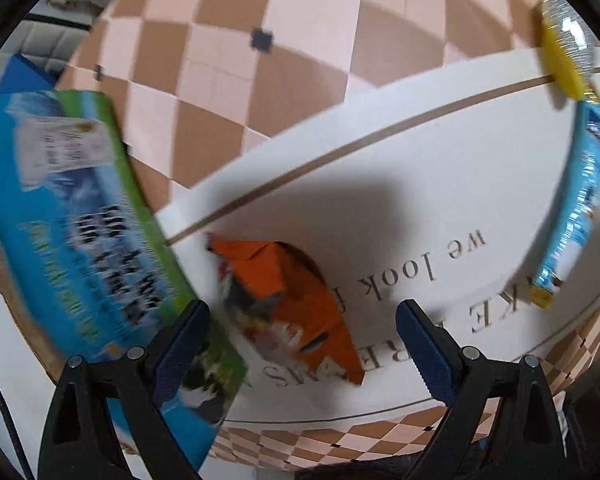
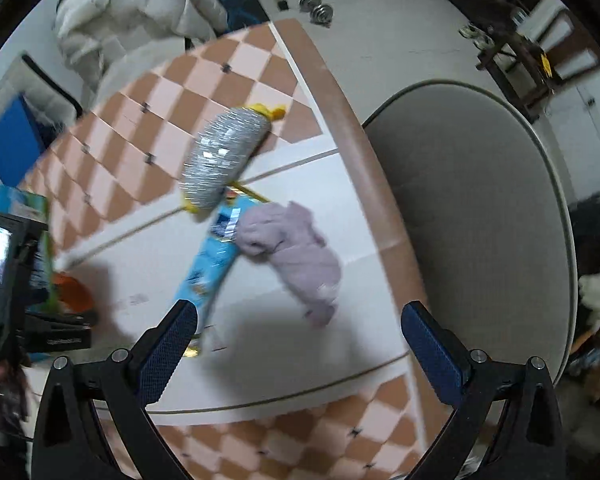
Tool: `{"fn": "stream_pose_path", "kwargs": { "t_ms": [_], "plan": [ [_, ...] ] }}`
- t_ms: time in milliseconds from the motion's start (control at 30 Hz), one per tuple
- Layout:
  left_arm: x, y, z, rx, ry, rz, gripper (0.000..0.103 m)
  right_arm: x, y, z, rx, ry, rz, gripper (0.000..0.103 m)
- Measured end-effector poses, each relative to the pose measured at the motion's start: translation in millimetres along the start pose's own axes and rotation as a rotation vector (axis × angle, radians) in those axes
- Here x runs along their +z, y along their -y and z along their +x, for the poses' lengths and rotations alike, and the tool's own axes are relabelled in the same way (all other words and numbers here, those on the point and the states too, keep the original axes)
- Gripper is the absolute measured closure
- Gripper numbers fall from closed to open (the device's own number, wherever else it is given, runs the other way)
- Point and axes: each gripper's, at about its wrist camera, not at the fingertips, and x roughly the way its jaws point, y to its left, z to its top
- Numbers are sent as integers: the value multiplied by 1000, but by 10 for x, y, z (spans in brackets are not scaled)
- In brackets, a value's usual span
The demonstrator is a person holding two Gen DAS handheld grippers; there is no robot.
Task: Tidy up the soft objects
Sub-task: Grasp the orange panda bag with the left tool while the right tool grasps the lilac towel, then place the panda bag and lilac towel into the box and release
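While both tools hang above the table with nothing between their fingers, we judge the step in hand to be the approach to a first pick. The left gripper [image 1: 302, 340] is spread wide, its blue pads either side of the orange snack bag [image 1: 288, 308] in the view but not touching it. The right gripper [image 2: 300, 344] is likewise spread, over the white mat [image 2: 260, 344], near the lilac cloth [image 2: 296, 252].

The orange snack bag lies crumpled and puffed on the mat near its left edge, just beside the blue-green box [image 1: 84, 232]. The lilac cloth is a loose fleecy heap towards the mat's right edge; it touches the long light-blue packet [image 2: 208, 272], which runs diagonally across the mat. A silver foil bag [image 2: 220, 160] with yellow ends lies at the mat's far edge, partly on the checkered table [image 2: 172, 100].

Our judgement: the next move calls for a descent and closing on one soft item. The bag will likely crush and the cloth drape, so a grip on the bulk seems wise. Motion blur limits finer detail.
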Motion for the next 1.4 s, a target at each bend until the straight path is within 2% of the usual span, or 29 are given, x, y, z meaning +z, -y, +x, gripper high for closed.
{"fn": "stream_pose_path", "kwargs": {
  "t_ms": [133, 200, 267, 333, 367, 400, 500, 700, 867, 1000, 1100, 1167, 1267, 1400],
  "plan": [
    [54, -5, 183, -6, -29, -44, 8, 226, -13, 397, -15, -71, -88, 0],
    [42, -35, 218, -39, -31, -69, 10, 312, -18, 586, -14, -105, -112, 0],
    [7, -72, 226, -98, -26, -100, 20, 355, -24, 726, -22, -133, -128, 1],
    [-45, -99, 219, -184, -29, -129, 50, 385, -28, 856, -5, -160, -134, 3],
    [-73, -97, 213, -215, -34, -139, 54, 393, -24, 912, 11, -176, -128, 5],
    [-97, -88, 209, -213, -32, -142, 58, 398, -14, 986, 35, -200, -118, 12],
    [-194, -50, 173, -203, -6, -135, 61, 377, 26, 1129, 33, -247, -92, 52],
    [-572, -110, -48, -249, 72, -132, 62, 132, 110, 890, 71, -220, -25, 54],
    [-1008, -265, -427, -315, 179, -135, 62, -215, -32, 348, 178, -149, -5, 54],
    [-1328, -549, -799, -362, 265, -150, 62, -451, -486, -128, 287, -94, -24, 54],
    [-1440, -975, -1073, -368, 326, -181, 62, -500, -1068, -453, 368, -69, -66, 54],
    [-1634, -1303, -1196, -359, 360, -210, 62, -519, -1516, -614, 403, -58, -99, 54],
    [-1695, -1793, -1207, -321, 390, -259, 62, -608, -2124, -746, 443, -56, -143, 54],
    [-1656, -2561, -1064, -264, 388, -347, 62, -682, -2946, -741, 473, -98, -178, 54]
  ]
}}
